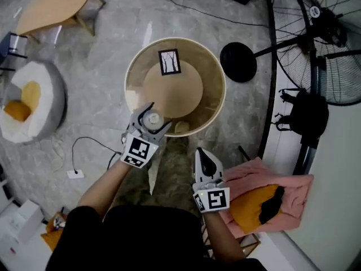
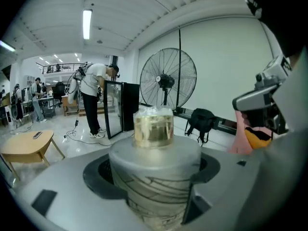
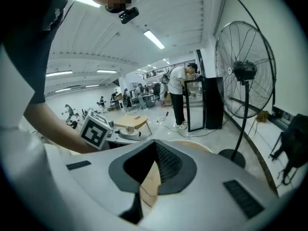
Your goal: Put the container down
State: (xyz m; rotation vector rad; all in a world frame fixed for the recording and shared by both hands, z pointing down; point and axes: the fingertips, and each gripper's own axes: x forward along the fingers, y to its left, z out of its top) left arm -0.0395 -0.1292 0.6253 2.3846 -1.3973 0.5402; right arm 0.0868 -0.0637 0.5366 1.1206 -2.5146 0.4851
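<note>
Container (image 2: 154, 174), frosted with yellowish clear cap, clamped in left gripper (image 1: 153, 118); right gripper (image 1: 201, 154) closed.

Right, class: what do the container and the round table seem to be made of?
The container is probably frosted plastic or glass: a matt, cloudy wall with thin dark lines, and a clear, glossy top section that looks yellowish. The table is likely wood or laminate: pale tan, smooth and even, with a raised rim.

1 floor fan (image 1: 330, 30) | 1 black bag (image 1: 307, 114) | 1 pink cloth (image 1: 254, 171) | 1 wooden table (image 1: 53, 7)
</note>
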